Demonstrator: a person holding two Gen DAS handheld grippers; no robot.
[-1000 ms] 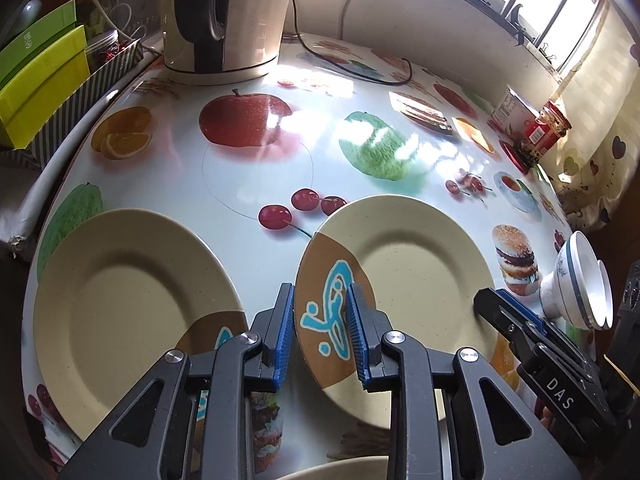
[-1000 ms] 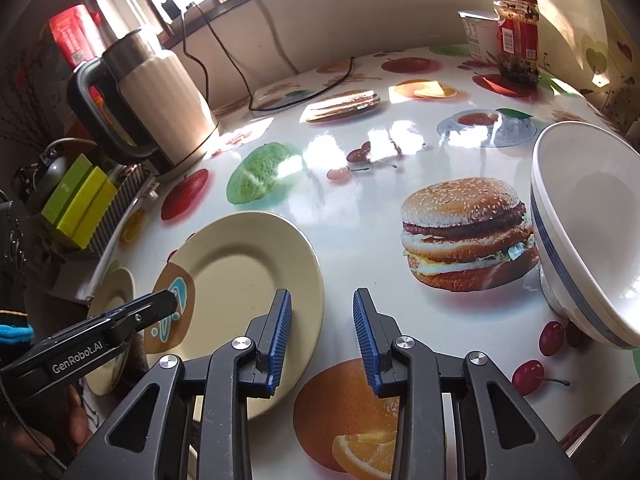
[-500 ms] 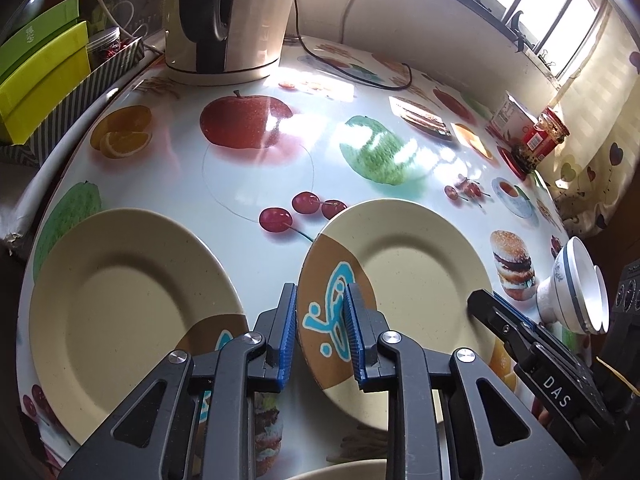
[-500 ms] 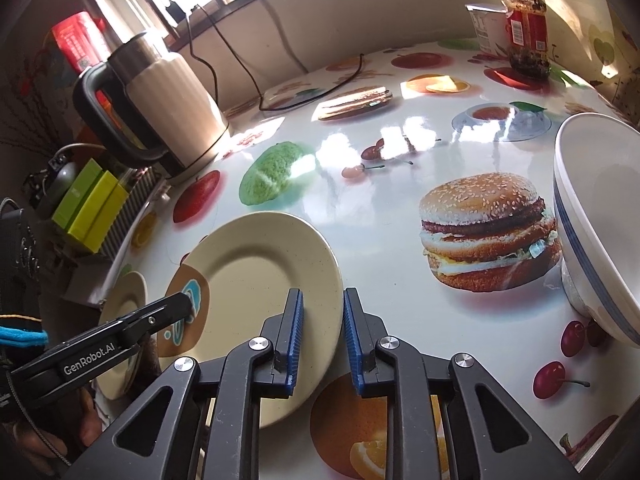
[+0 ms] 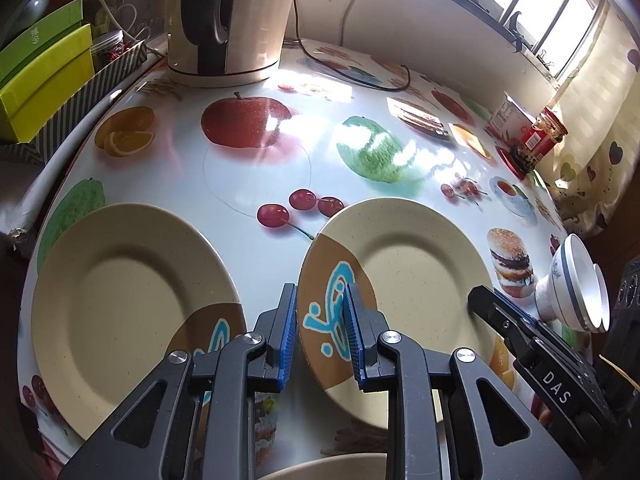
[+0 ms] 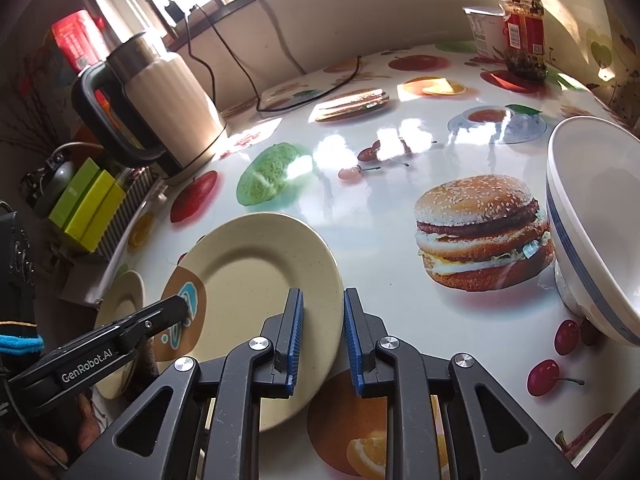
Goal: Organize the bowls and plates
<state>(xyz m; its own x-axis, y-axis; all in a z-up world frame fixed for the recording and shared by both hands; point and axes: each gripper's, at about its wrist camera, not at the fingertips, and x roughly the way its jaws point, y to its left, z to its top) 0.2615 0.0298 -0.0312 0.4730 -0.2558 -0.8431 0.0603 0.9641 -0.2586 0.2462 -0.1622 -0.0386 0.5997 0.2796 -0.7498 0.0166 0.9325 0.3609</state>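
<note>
On the left wrist view I am looking along my left gripper [image 5: 320, 332], its blue pads [image 5: 289, 334] sitting partly open on either side of the near rim of the right plate [image 5: 404, 280]; they are straddling the brown patch with the blue mark, but I cannot tell whether they are touching it. A second plate [image 5: 120, 304] is lying just beside it on the left, apart from it, and both are resting flat on the fruit-print table [image 5: 256, 176]. The right gripper [image 5: 500, 312] is reaching in from the right, over the right plate's far edge. A bowl [image 5: 576, 292] is standing at the right edge near the burger print, and a kettle [image 5: 236, 20] is standing at the back. On the right wrist view I am seeing my right gripper [image 6: 323, 332] with its fingers [image 6: 296, 332] narrowly open around the right rim of the plate [image 6: 256, 280], holding nothing that I can confirm. The left gripper [image 6: 176, 312] is coming in at the plate's left side over the blue mark. The bowl [image 6: 592, 216] is sitting close on the right, the kettle [image 6: 160, 104] far left, a jar [image 6: 520, 28] at the back
</note>
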